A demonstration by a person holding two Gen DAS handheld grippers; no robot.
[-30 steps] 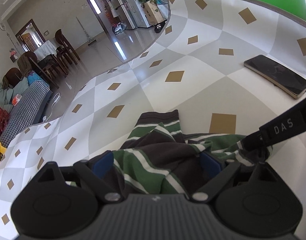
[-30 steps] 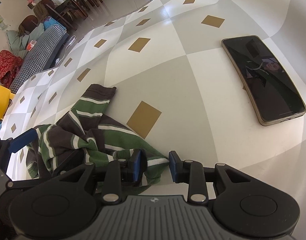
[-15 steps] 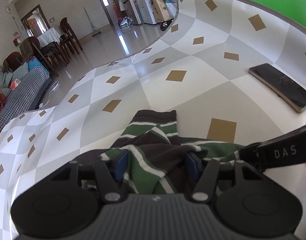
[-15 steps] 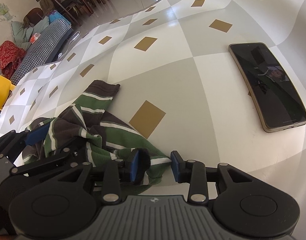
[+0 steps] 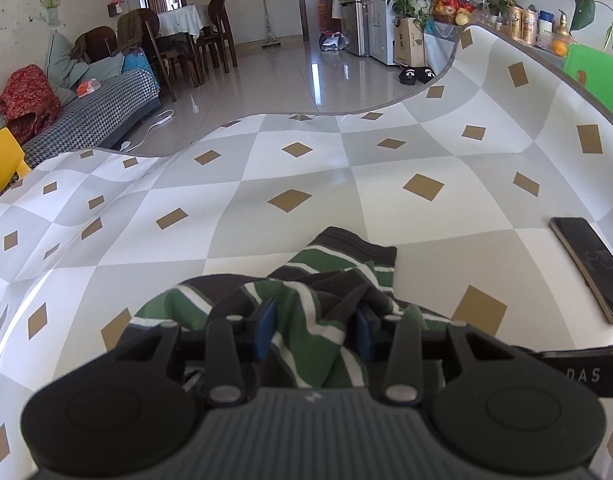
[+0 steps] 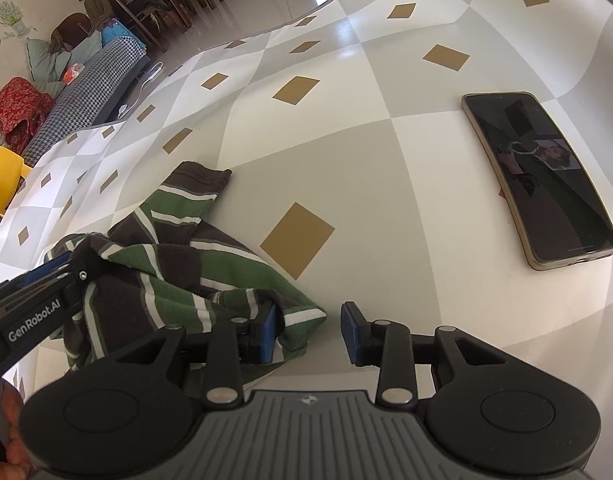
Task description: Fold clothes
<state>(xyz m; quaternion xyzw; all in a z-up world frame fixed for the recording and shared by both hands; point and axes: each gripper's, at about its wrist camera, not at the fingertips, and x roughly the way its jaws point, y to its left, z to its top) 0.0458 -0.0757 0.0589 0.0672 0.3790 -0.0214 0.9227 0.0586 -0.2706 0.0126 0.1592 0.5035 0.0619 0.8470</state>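
A crumpled green, brown and white striped garment [image 5: 306,308] lies on the checked tablecloth [image 5: 346,200]. My left gripper [image 5: 314,328] has a raised bunch of it between its blue pads; the jaws are closing and both pads touch the cloth. In the right wrist view the garment [image 6: 178,264] spreads to the left, with a dark cuff at its far end. My right gripper [image 6: 308,328] stands open at the garment's near right corner; the striped edge lies against its left pad, and bare table shows before the right pad. The left gripper's arm [image 6: 46,300] reaches in from the left.
A dark phone [image 6: 542,176] lies on the table to the right of the garment, also visible in the left wrist view [image 5: 590,268]. The table's far edge [image 5: 306,114] curves off toward a room with chairs and a sofa. A green panel [image 5: 594,68] stands at the far right.
The left gripper's jaws have narrowed from wide apart onto a bunch of the garment, and that gripper has rolled and lifted a little. The right gripper has stayed put.
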